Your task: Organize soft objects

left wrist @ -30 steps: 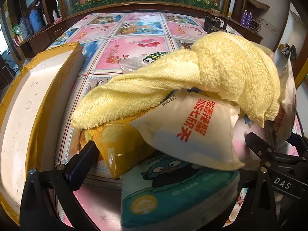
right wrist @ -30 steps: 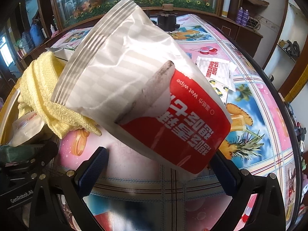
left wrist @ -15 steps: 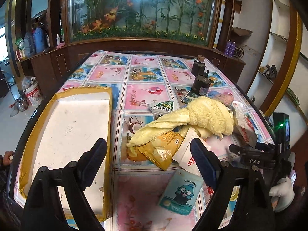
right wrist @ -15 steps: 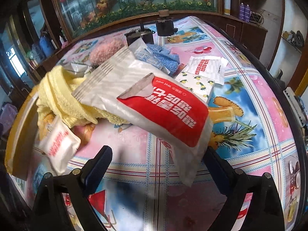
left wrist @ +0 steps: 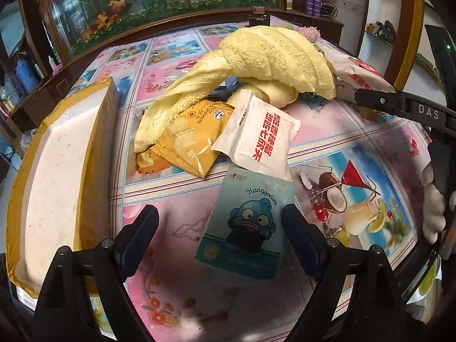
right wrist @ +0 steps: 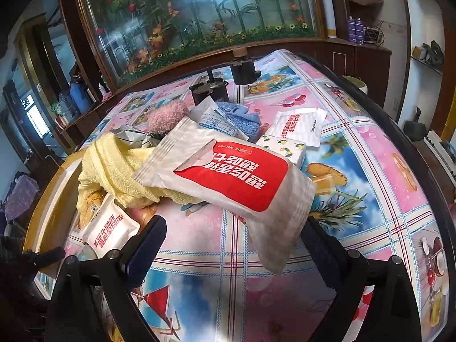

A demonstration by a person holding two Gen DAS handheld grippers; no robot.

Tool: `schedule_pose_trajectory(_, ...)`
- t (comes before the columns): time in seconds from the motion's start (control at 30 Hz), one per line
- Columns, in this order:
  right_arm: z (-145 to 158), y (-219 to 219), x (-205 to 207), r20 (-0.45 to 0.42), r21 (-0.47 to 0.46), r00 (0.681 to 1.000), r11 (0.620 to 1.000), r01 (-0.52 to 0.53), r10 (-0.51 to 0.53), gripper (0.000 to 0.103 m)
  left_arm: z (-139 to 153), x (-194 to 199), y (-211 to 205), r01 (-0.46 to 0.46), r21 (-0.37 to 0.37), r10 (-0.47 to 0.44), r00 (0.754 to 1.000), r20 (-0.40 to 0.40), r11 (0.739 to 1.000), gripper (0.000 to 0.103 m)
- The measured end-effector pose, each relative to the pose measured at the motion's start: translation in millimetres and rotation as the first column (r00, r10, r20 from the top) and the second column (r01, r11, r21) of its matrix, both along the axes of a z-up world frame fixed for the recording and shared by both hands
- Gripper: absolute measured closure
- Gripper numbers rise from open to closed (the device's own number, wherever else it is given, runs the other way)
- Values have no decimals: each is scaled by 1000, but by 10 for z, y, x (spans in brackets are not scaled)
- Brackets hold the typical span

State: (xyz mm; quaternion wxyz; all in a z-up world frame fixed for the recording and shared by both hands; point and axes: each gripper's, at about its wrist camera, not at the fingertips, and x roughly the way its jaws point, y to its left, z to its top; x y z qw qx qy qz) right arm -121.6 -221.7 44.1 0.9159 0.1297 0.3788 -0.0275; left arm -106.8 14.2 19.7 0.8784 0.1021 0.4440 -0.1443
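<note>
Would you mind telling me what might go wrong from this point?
1. The blue cartoon packet lies flat between the open left tongs; closing might slide it rather than lift it.
2. The large wet wipe pack rests on the yellow towel, so moving either could shift the pile.

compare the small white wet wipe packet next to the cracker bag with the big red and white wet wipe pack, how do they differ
The small white packet is plain white with red lettering; the big wet wipe pack carries a large red label with white lettering. The small packet leans on the yellow cracker bag; the big pack lies across the yellow towel. Both bear similar characters.
</note>
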Motion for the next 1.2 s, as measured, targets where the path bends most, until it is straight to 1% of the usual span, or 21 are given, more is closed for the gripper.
schedule_pose_trajectory(0.13, 131, -101, -175, 29, 50, 999, 998, 30, -31, 7, 4, 13, 39, -13, -42, 12, 1000, -13, 999, 17)
schedule_pose_trajectory(0.17, 171, -117, -246, 39, 58, 999, 998, 29, -31, 7, 7, 10, 59, -9, -64, 8, 1000, -19, 998, 30)
schedule_pose_trajectory(0.23, 244, -134, -373, 52, 35, 998, 999, 20, -22, 6, 7, 31, 109, 6, -140, -13, 998, -54, 990, 48)
schedule_pose_trajectory(0.27, 278, -135, -432, 57, 10, 998, 1000, 23, -23, 6, 7, 46, 132, -4, -165, -7, 998, -66, 986, 48)
schedule_pose_trajectory(0.33, 310, -153, -536, 56, -29, 998, 999, 27, -26, 6, -1, 73, 131, -12, -173, -1, 997, -73, 985, 47)
schedule_pose_trajectory(0.4, 295, -188, -604, 41, -40, 999, 999, 30, -29, 6, -12, 76, 112, -4, -178, -10, 997, -77, 984, 36)
schedule_pose_trajectory(0.43, 295, -188, -604, 41, -40, 999, 999, 30, -29, 6, -21, 81, 84, 2, -164, -15, 997, -79, 987, 22)
schedule_pose_trajectory(0.47, 270, -206, -632, 33, -43, 999, 999, 31, -29, 6, -39, 72, 50, 13, -145, -25, 997, -78, 989, 15)
schedule_pose_trajectory(0.57, 213, -244, -619, 3, -58, 999, 997, 41, -40, 6, -81, 1, -102, 41, -43, -43, 998, -37, 998, 15)
schedule_pose_trajectory(0.6, 203, -259, -609, -10, -63, 999, 997, 45, -46, 6, -74, -14, -110, 50, -54, -52, 998, -35, 997, 18)
schedule_pose_trajectory(0.63, 204, -273, -609, -22, -66, 999, 997, 43, -45, 6, -49, -44, -110, 59, -65, -60, 998, -23, 996, 40)
schedule_pose_trajectory(0.67, 218, -272, -613, -33, -79, 999, 996, 32, -35, 6, -22, -68, -112, 68, -59, -69, 998, -12, 996, 59)
schedule_pose_trajectory(0.7, 240, -255, -621, -41, -111, 999, 994, 15, -20, 6, 2, -73, -91, 76, -82, -78, 997, -25, 994, 59)
schedule_pose_trajectory(0.73, 267, -235, -626, -47, -160, 999, 987, -4, -4, 6, 17, -75, -40, 73, -126, -79, 996, -41, 989, 63)
schedule_pose_trajectory(0.8, 281, -131, -586, -88, -288, 994, 953, -89, 66, 6, 44, -90, 47, 75, -182, -87, 995, -58, 980, 63)
schedule_pose_trajectory(0.9, 209, 51, -397, -168, -441, 969, 865, -240, 183, 6, 135, -130, 135, 81, -236, -95, 994, -48, 968, 63)
schedule_pose_trajectory(0.97, 120, 126, -217, -219, -481, 945, 816, -322, 244, 6, 214, -175, 182, 74, -255, -85, 996, -33, 964, 63)
schedule_pose_trajectory(1.03, 7, 144, -32, -275, -451, 916, 802, -391, 292, 8, 300, -199, 240, 66, -274, -75, 997, -24, 960, 63)
schedule_pose_trajectory(1.1, -105, 129, 102, -312, -409, 895, 805, -429, 318, 15, 395, -238, 331, 54, -294, -62, 998, -16, 954, 63)
schedule_pose_trajectory(1.17, -196, 102, 183, -346, -357, 879, 820, -448, 329, 52, 504, -279, 448, 40, -312, -43, 999, -1, 949, 63)
schedule_pose_trajectory(1.2, -188, 69, 190, -337, -306, 878, 843, -443, 339, 58, 563, -291, 521, 31, -328, -31, 1000, 5, 944, 63)
